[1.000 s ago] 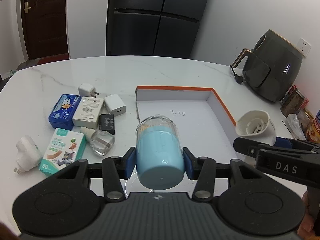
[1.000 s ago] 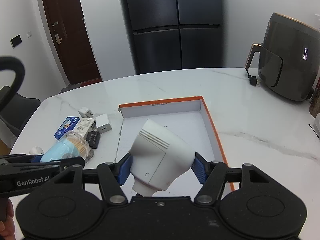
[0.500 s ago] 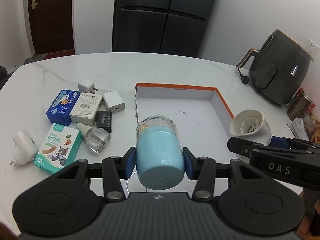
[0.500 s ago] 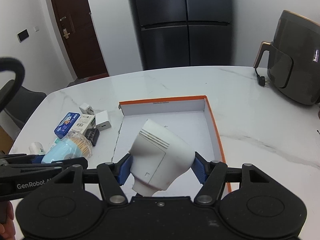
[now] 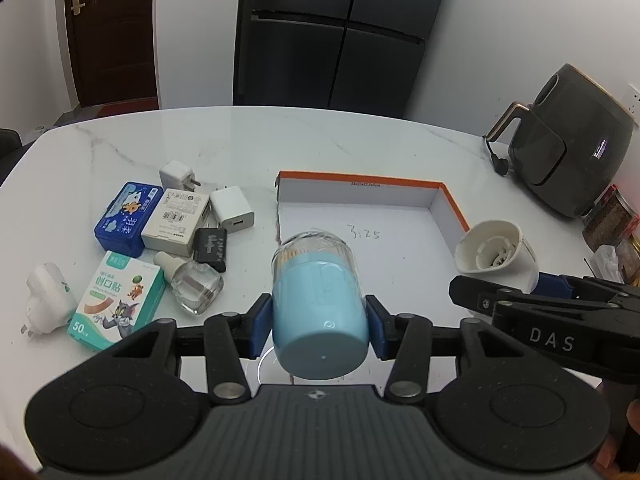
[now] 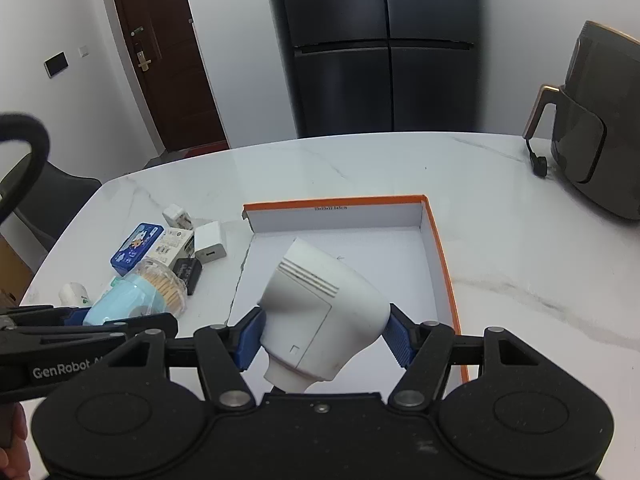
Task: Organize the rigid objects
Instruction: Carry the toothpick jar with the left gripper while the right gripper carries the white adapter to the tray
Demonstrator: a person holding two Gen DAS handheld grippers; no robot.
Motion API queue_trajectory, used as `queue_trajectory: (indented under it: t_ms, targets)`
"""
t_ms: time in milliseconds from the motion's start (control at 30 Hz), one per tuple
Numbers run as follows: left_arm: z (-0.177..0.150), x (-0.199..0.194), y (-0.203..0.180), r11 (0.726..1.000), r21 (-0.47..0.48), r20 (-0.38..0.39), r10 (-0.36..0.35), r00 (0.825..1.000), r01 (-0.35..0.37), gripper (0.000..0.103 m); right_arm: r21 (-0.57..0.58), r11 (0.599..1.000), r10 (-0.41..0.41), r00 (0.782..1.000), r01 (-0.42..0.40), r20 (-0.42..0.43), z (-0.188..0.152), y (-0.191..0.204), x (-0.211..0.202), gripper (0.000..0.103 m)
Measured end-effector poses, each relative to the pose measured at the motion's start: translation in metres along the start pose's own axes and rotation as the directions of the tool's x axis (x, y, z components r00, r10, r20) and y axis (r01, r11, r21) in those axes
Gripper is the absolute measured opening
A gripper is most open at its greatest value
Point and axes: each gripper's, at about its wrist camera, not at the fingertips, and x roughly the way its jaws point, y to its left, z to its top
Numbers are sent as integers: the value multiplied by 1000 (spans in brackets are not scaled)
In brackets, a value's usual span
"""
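Both grippers tilted down (above box (image 5: 448, 196)) | left gripper (image 5: 319, 322) clamps jar (image 5: 318, 304) | right gripper (image 6: 325, 338) clamps white device (image 6: 324, 316)

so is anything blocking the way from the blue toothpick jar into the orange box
Nothing visible does. The blue toothpick jar, clamped in the left gripper, hangs at the orange box's open near side, and the white floor ahead is bare.
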Motion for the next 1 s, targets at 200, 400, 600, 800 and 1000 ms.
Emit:
queue_trajectory:
  t_ms: [200,400,600,800,1000]
  targets:
    - [6,3,0,1000,-3,-1,-2,1000,2,49,-11,1000,0,1000,0,5,10,1,7,76]
    - [15,10,0,1000,-7,-4,-4,1000,4,49,-18,1000,-2,1000,2,1,19,3,17,76]
    - [21,17,2,1000,-12,-4,-7,1000,7,49,-27,1000,-7,1000,7,-4,26,5,26,76]
    - [22,27,6,1000,-17,-11,-6,1000,6,49,-37,999,-12,1000,12,-9,32,6,37,76]
    - [23,36,8,999,-34,-18,-2,1000,1,49,-49,999,-20,1000,19,-17,42,3,52,76]
